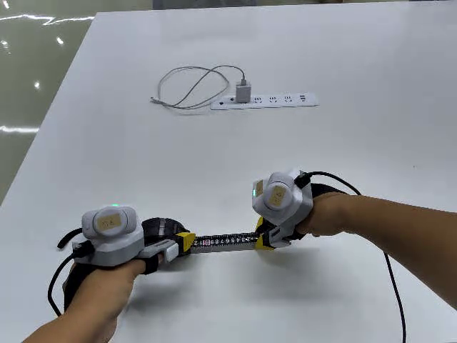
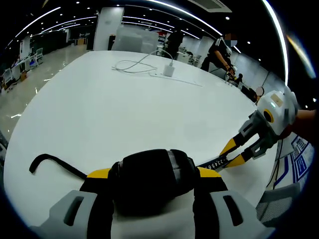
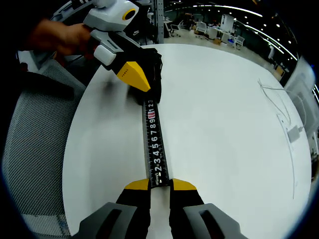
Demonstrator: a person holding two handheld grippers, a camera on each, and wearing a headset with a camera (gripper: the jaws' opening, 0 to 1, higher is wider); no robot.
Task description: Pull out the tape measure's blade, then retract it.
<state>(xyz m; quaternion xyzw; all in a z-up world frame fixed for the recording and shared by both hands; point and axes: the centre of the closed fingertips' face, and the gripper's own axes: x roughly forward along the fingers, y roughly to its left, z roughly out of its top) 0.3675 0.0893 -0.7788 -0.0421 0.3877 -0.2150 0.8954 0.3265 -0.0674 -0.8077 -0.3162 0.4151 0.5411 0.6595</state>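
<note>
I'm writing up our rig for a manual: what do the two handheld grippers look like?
Both the left gripper and right gripper have light grey rounded bodies, dark fingers with yellow tips, and a small green light on top. A black cable runs from each. The forearms are bare, no sleeves.
</note>
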